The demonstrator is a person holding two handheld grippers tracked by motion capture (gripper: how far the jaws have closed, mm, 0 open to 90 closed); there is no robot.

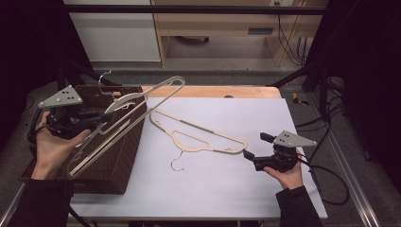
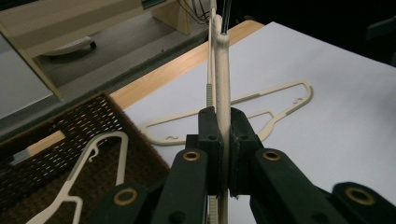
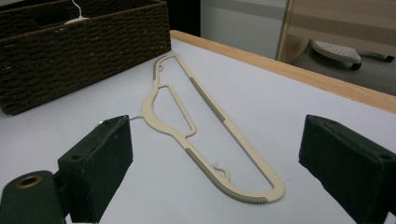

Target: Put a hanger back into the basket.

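Dim room, basket [image 1: 118, 156] hangers half-hidden

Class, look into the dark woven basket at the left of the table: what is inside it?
Inside the woven basket lies at least one cream hanger with a metal hook. The hanger held in the left gripper crosses above the basket and covers part of its inside, so the count is uncertain.

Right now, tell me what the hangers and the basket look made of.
Hangers: probably plastic, matte cream, thin moulded frame with greyer ribbed grip strips; hook looks like wire. Basket: dark brown woven wicker or similar, judging by the rows of weave.
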